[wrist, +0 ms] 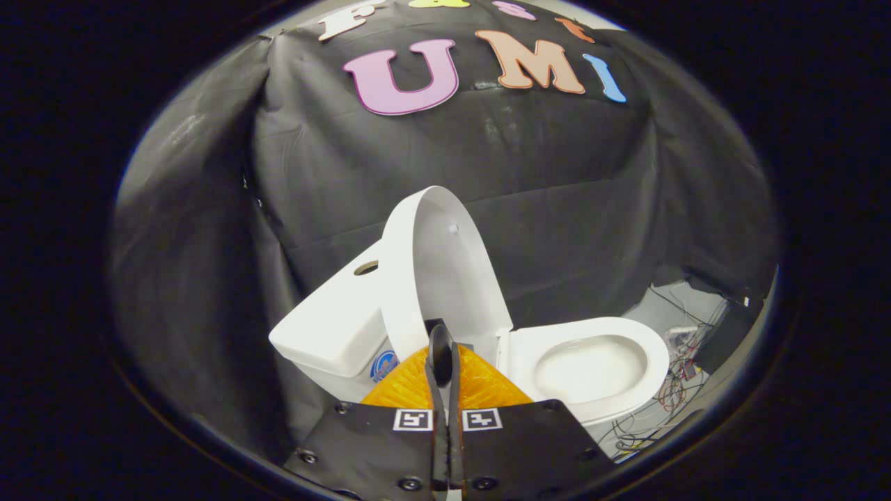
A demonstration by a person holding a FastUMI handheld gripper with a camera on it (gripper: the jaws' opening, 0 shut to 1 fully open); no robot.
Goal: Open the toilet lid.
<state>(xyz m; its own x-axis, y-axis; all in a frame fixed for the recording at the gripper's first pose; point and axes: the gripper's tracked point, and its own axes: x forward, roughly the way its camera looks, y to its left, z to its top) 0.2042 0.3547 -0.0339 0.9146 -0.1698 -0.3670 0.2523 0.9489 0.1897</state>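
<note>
We record: toilet lid [445,271], smooth glossy plastic; toilet bowl [592,362] and tank [334,327], glazed, shiny ceramic by our eye; wall cloth [557,174], matt creased fabric; hand-held gripper [445,362], fingers closed together.

Loose wires [661,400] lie tangled on the pale floor [654,306], near what may be a dark box [724,334].
</note>
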